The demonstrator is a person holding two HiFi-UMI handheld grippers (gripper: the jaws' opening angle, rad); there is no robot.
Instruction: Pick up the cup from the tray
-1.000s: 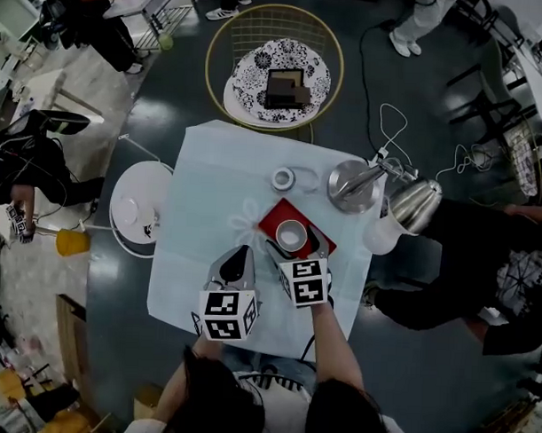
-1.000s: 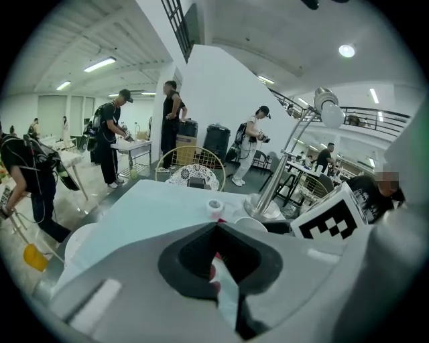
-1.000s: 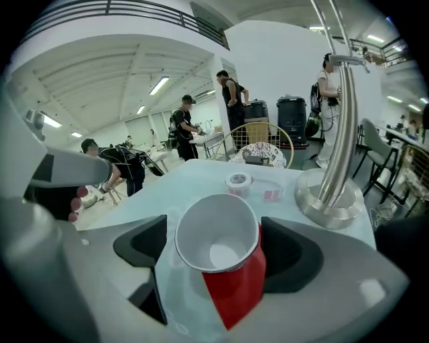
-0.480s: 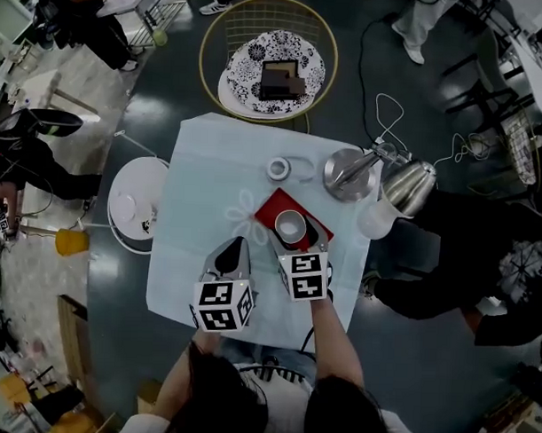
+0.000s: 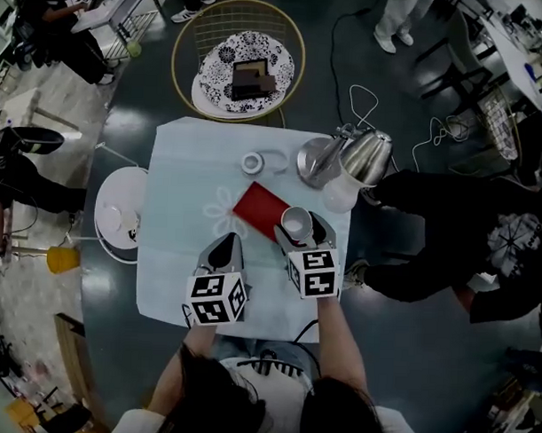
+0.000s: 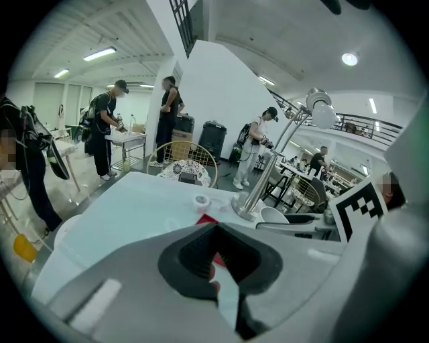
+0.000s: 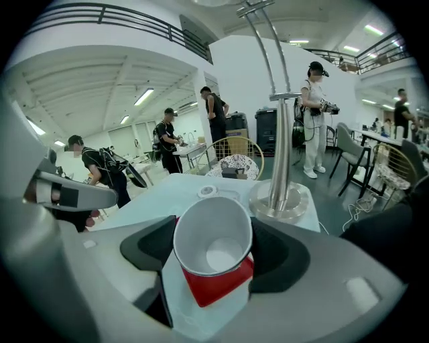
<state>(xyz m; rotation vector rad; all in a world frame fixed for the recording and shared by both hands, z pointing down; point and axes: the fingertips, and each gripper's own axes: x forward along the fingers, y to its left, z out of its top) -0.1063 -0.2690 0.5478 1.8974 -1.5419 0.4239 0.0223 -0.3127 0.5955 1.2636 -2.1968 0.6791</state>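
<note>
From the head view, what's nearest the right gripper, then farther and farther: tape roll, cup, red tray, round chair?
1. cup: between the jaws of the right gripper, just closed on it.
2. red tray: just to its left.
3. tape roll: farther up the table.
4. round chair: past the table.

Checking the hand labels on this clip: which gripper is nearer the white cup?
Right. The right gripper has just closed its jaws on the cup; the left gripper hangs over the table, left of the tray.
</note>
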